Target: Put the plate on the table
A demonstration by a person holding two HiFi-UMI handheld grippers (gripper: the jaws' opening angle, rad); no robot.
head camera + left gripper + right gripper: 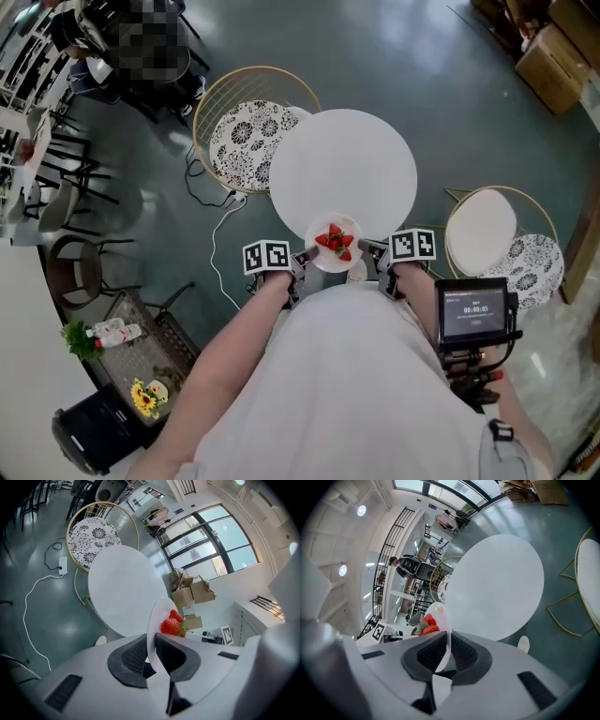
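A small white plate (334, 251) with strawberries (335, 241) on it hangs between my two grippers, at the near edge of the round white table (343, 167). My left gripper (298, 263) is shut on the plate's left rim and my right gripper (368, 256) on its right rim. In the left gripper view the plate (155, 623) stands edge-on between the dark pads, strawberries (172, 624) on its right. In the right gripper view the plate (442, 632) is also pinched edge-on, strawberries (427, 624) to its left, and the table (494, 588) lies ahead.
A wire chair with a patterned cushion (247, 141) stands at the table's far left. Another chair with a white seat (482, 232) is at the right. A white cable (223, 246) runs over the floor at the left. Cardboard boxes (553, 54) sit far right.
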